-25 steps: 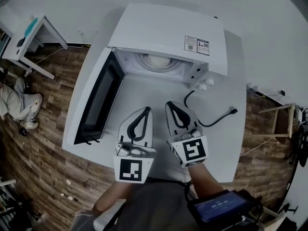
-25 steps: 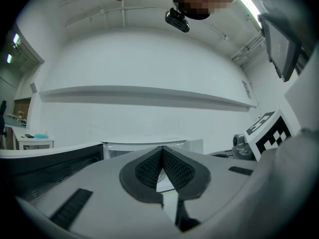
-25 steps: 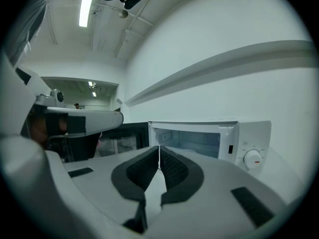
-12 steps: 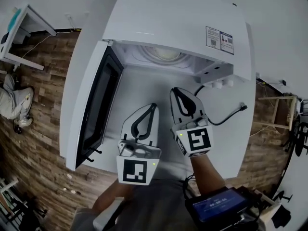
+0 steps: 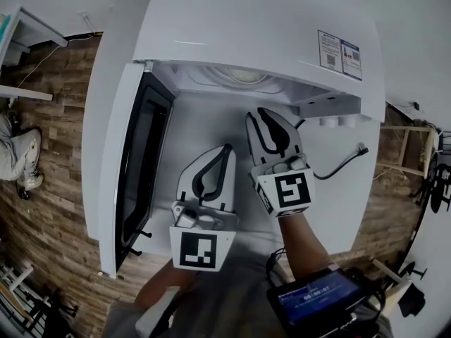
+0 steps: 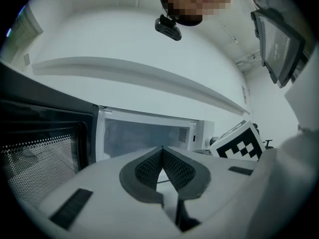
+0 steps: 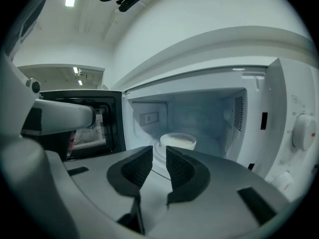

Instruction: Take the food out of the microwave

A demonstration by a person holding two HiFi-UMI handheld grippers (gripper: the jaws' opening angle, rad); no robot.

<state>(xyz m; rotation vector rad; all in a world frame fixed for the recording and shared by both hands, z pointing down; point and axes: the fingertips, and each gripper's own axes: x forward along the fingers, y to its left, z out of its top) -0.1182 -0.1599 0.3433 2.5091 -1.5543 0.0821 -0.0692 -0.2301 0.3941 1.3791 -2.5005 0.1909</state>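
Note:
A white microwave (image 5: 254,27) stands on a white table with its door (image 5: 137,167) swung open to the left. Inside, a pale bowl of food (image 7: 178,141) sits on the turntable; the head view shows only its rim (image 5: 243,76) under the roof edge. My right gripper (image 5: 264,111) is just in front of the opening and points at the bowl, its jaws opening by a narrow gap with nothing between them. My left gripper (image 5: 227,148) hangs further back and to the left. It is shut and empty, its tips meeting (image 6: 162,148).
The open door's dark window (image 6: 35,158) stands close on the left of both grippers. Control knobs (image 7: 304,131) are on the microwave's right front. A black power cable (image 5: 338,166) lies on the table (image 5: 331,210) to the right. A screen device (image 5: 317,305) hangs by my body.
Both grippers have moved forward toward the microwave opening, and the microwave looms larger. The right gripper's jaws have parted slightly; the left stays shut.

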